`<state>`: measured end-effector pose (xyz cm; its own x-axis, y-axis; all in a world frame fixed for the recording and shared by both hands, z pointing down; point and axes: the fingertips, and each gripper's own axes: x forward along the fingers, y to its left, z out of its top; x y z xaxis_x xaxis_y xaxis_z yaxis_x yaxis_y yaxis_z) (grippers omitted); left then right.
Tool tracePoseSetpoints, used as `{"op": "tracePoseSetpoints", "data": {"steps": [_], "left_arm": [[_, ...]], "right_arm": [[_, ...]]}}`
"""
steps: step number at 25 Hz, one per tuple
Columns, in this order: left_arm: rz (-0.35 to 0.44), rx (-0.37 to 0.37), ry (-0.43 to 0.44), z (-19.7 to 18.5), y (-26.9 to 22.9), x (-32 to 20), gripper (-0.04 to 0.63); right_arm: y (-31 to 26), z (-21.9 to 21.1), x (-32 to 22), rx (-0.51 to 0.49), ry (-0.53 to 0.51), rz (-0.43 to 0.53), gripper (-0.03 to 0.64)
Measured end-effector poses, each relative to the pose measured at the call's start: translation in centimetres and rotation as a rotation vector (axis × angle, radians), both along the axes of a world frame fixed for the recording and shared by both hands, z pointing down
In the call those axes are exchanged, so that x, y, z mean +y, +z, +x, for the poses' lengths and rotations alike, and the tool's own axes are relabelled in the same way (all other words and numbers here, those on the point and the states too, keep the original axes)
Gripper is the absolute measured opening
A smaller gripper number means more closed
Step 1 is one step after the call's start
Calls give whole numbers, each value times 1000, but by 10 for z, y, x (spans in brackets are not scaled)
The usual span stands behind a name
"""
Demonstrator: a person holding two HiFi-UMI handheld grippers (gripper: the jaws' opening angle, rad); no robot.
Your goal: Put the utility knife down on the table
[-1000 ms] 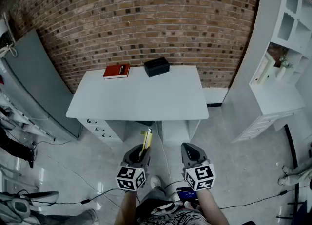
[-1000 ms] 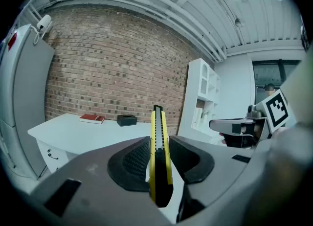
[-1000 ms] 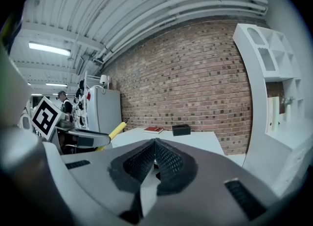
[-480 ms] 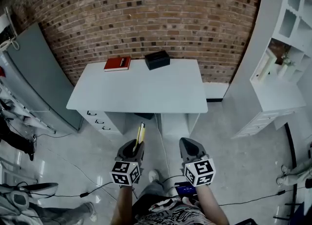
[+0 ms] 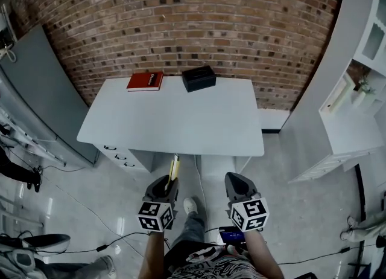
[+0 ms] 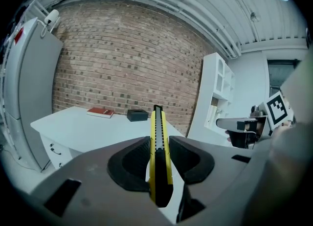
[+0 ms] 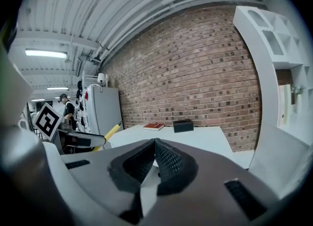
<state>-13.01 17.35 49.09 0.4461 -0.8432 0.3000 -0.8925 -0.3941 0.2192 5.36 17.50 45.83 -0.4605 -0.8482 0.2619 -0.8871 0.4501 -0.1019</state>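
My left gripper (image 5: 166,185) is shut on a yellow and black utility knife (image 5: 174,167), whose tip points toward the front edge of the white table (image 5: 169,121). In the left gripper view the utility knife (image 6: 158,146) stands upright between the jaws of the left gripper (image 6: 159,159), which press on both its sides. My right gripper (image 5: 235,182) is held level beside the left one, short of the table, jaws shut with nothing between them. The right gripper (image 7: 154,159) shows its pads meeting in its own view, and the knife (image 7: 110,133) pokes out at the left there.
A red book (image 5: 144,81) and a black box (image 5: 199,78) lie at the table's back edge by the brick wall. A grey cabinet (image 5: 36,90) stands left, white shelving (image 5: 362,60) right. Cables run across the glossy floor (image 5: 90,223). Drawers (image 5: 117,154) sit under the table's left side.
The table has drawn nearer and larger in the head view as I step toward it. Both grippers keep their pose, the knife still held in the left.
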Motion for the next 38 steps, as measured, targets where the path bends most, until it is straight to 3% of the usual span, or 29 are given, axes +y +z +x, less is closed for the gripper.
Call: {"op": "tracePoseSetpoints", "data": {"steps": [9, 15, 25, 38], "left_arm": [[-27, 5, 69, -9, 9, -191, 123], [-57, 9, 84, -26, 19, -278, 123], [-67, 18, 144, 3, 20, -344, 123], [-93, 36, 117, 41, 17, -390, 123]], "right_arm": [[14, -15, -172, 23, 45, -40, 0], [21, -33, -255, 37, 41, -60, 0], [30, -15, -306, 40, 102, -75, 0], [34, 27, -358, 56, 81, -108, 0]]}}
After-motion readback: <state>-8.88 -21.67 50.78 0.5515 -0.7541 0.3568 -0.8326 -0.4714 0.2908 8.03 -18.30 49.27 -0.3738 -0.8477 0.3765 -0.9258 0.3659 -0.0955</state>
